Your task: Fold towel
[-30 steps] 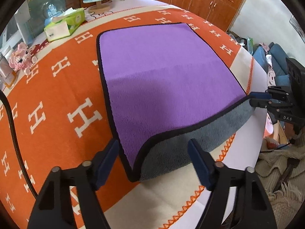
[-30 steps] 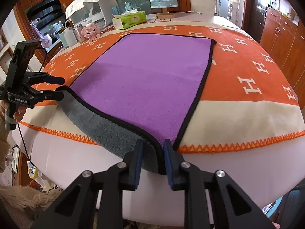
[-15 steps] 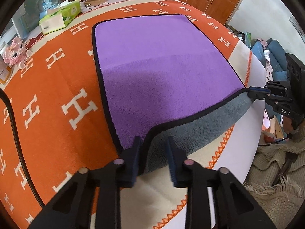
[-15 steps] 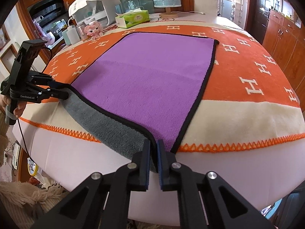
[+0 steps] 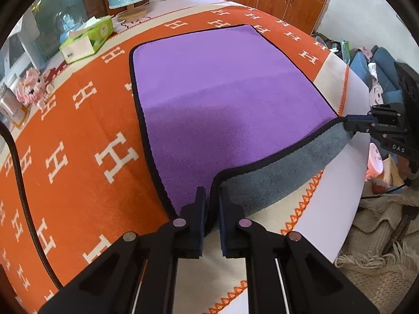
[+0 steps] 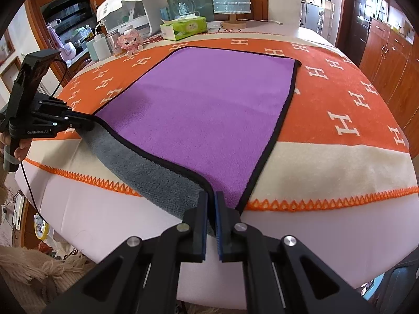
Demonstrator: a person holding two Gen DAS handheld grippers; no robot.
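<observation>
— Left wrist view: where am I?
— My left claw (image 5: 211,210) is clamped on the near corner of the purple, black-edged plush towel (image 5: 222,99), lying flat on the orange H-patterned blanket (image 5: 78,136) over the surface.
— Right wrist view?
— My right claw (image 6: 211,209) pinches the other near corner. First fold, I judge: next, carry both corners together toward the far edge, by the green tissue box (image 6: 184,28).

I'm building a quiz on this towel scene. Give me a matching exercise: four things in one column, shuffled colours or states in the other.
Things:
1. towel top face
2. towel underside
3. tissue box
4. left gripper

Colours or states:
A. green
B. shut on a near towel corner
C. purple
D. grey

Pairs: 1-C, 2-D, 3-A, 4-B
</observation>
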